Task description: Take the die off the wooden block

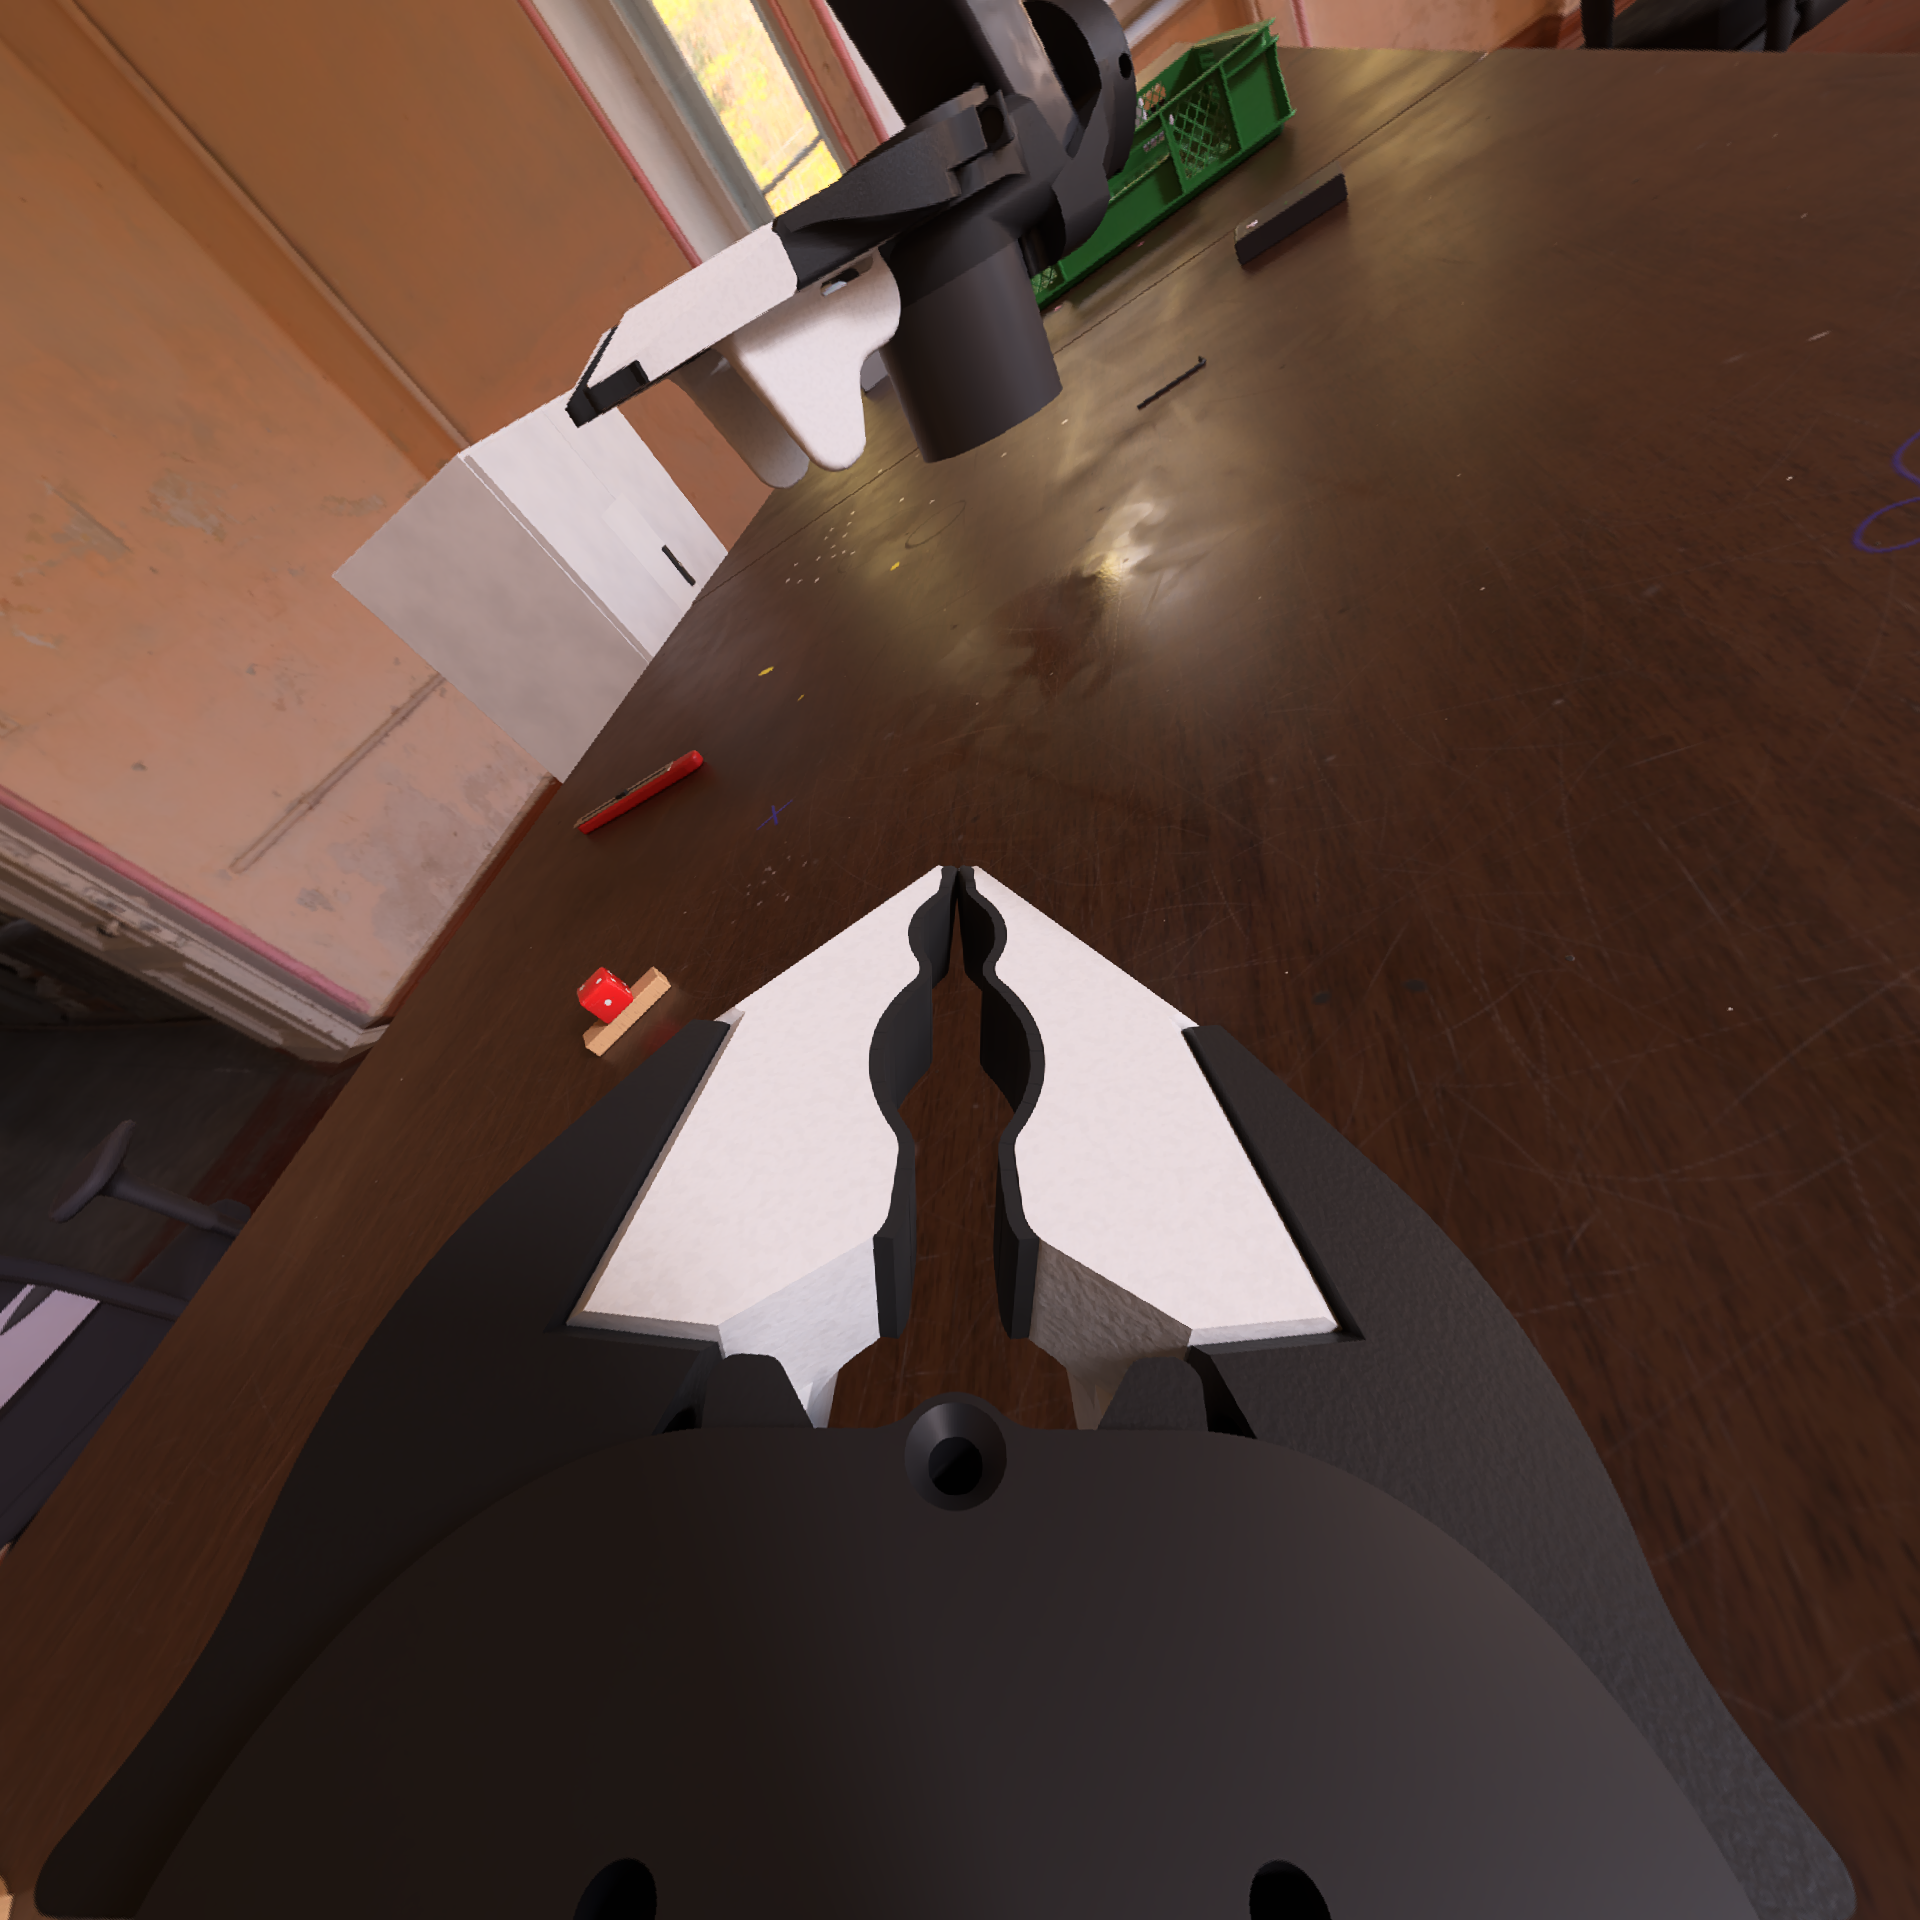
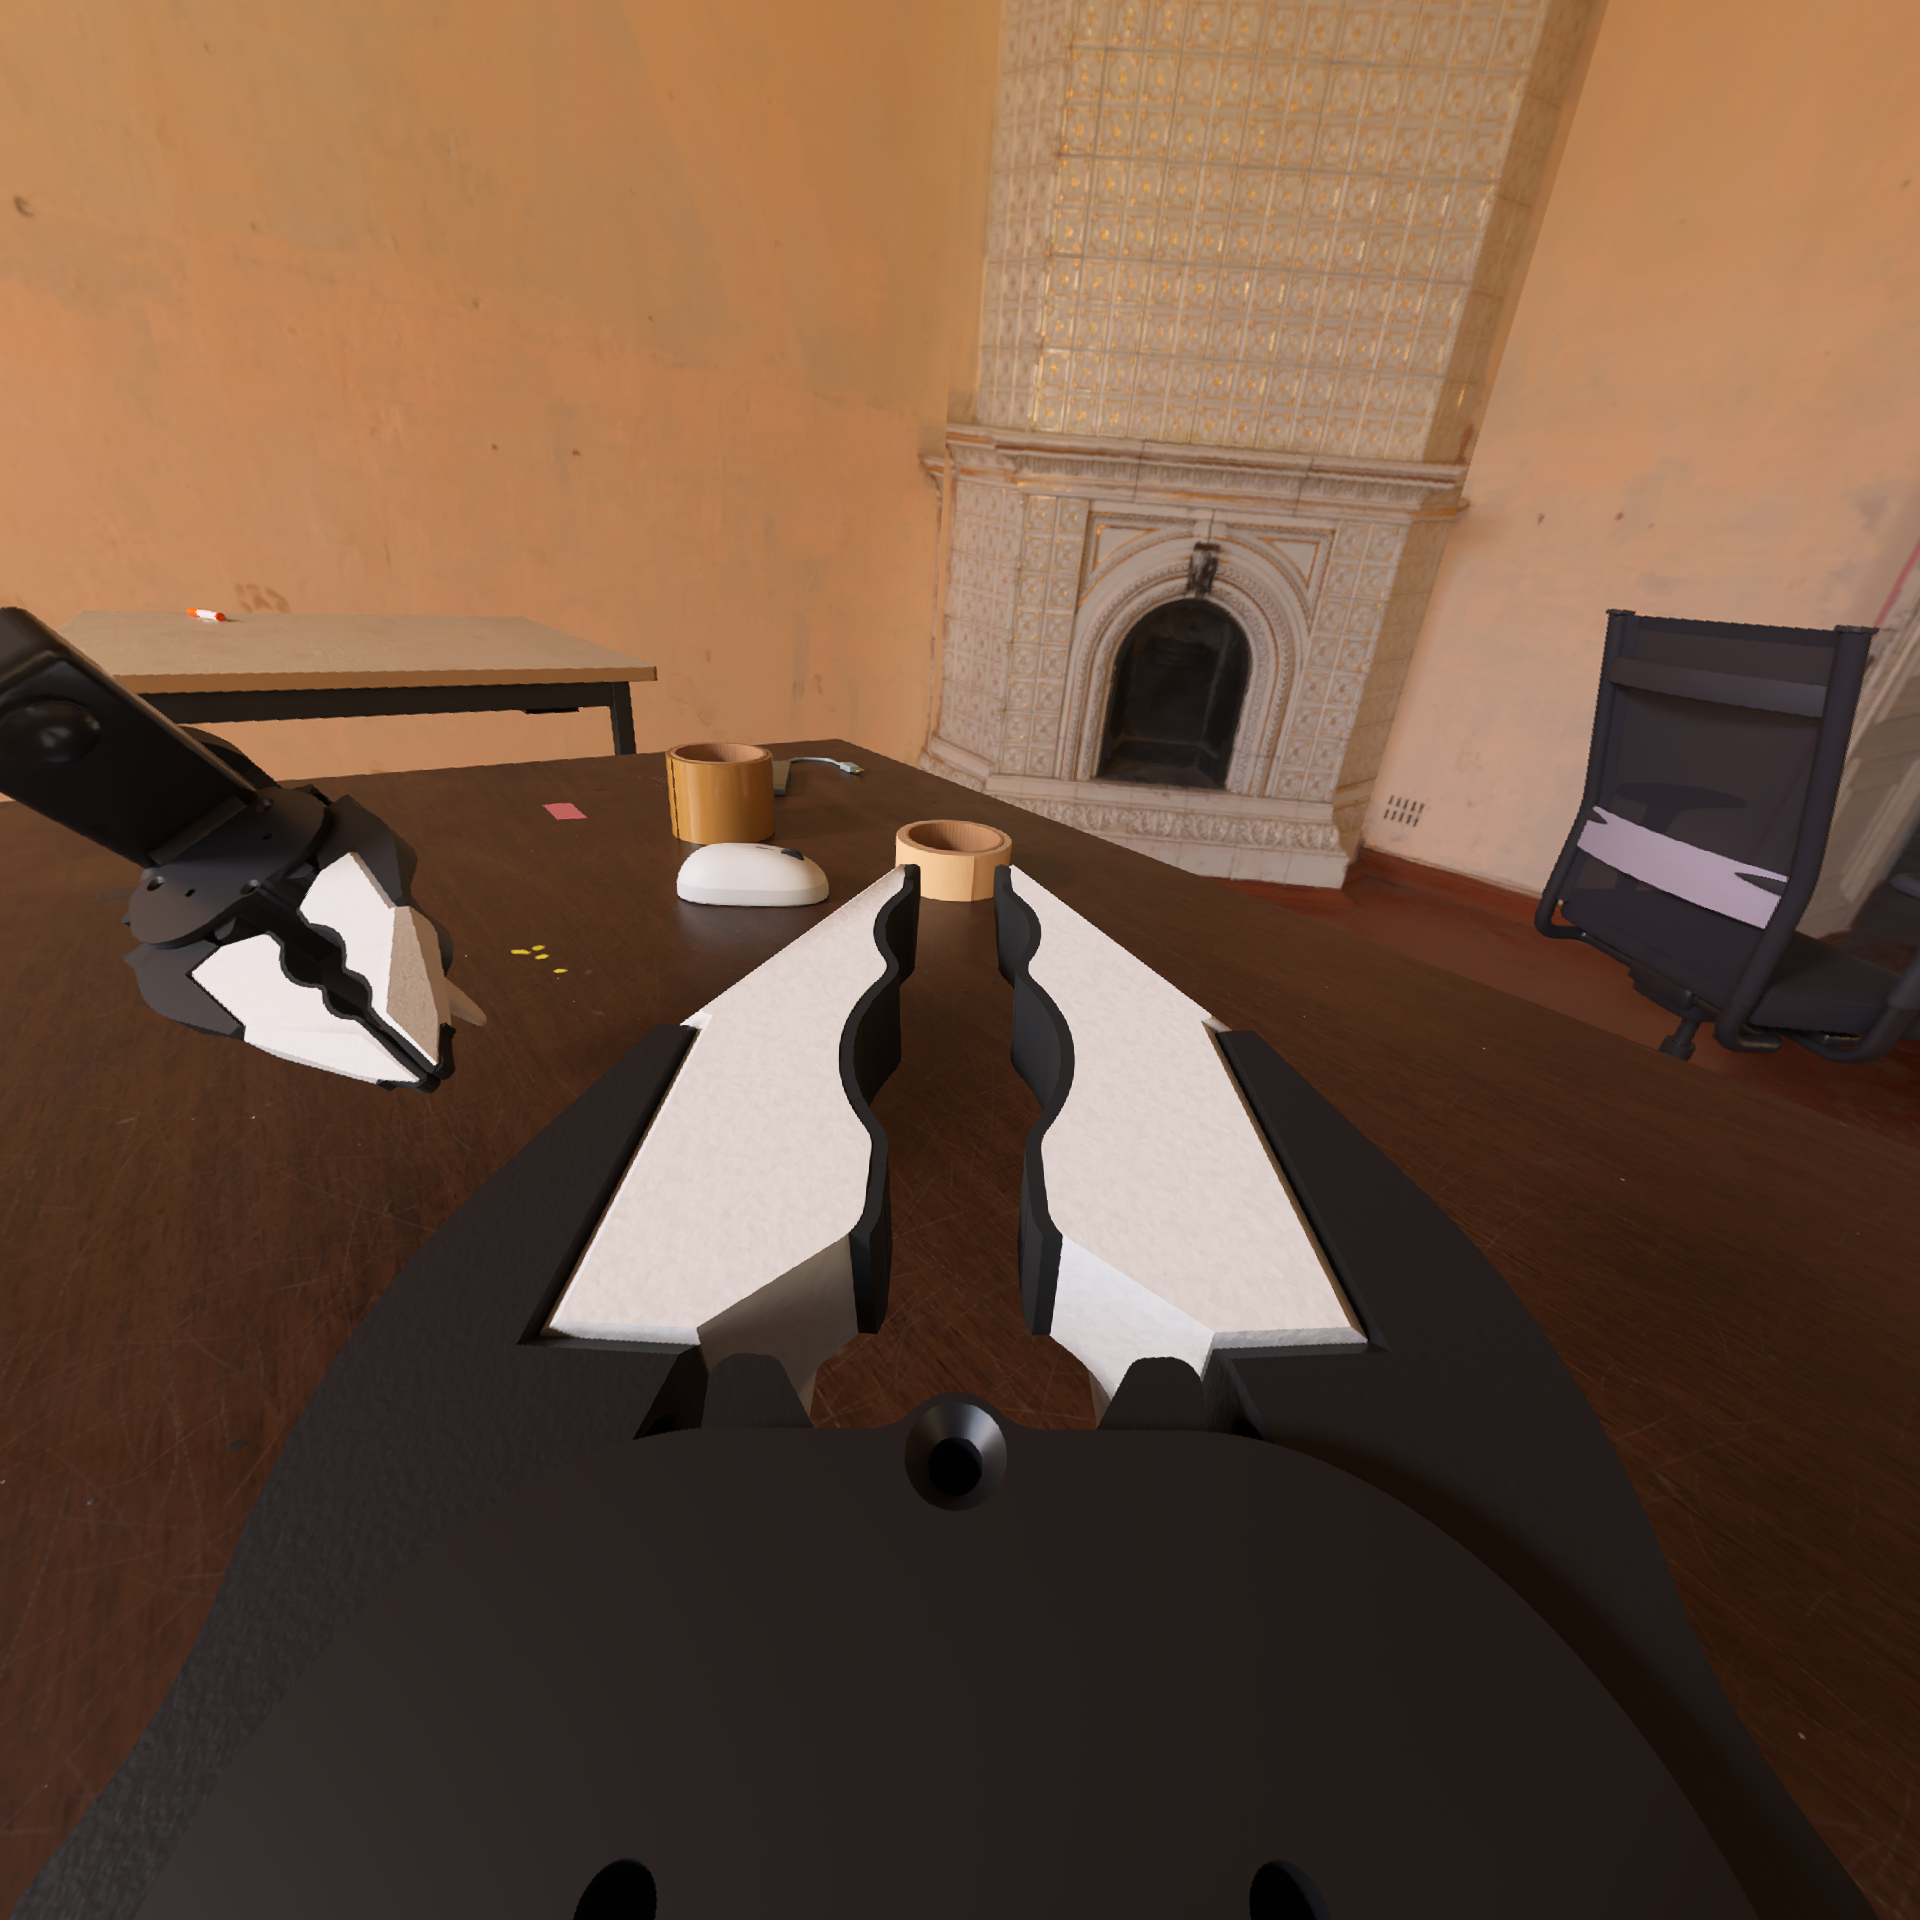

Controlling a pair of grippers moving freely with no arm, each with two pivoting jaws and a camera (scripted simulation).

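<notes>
A small red die sits on a flat wooden block near the left edge of the dark table. My left gripper is shut and empty, hovering above the table, with the die and block to the left of its fingers and a little short of the tips. It also shows in the right wrist view, shut. My right gripper is open and empty; in the left wrist view it hangs far off above the table. The die does not show in the right wrist view.
A red pen lies beyond the block near the table edge, with a white box past it. A green crate and a black bar are far off. Two tape rolls and a white mouse lie ahead of the right gripper.
</notes>
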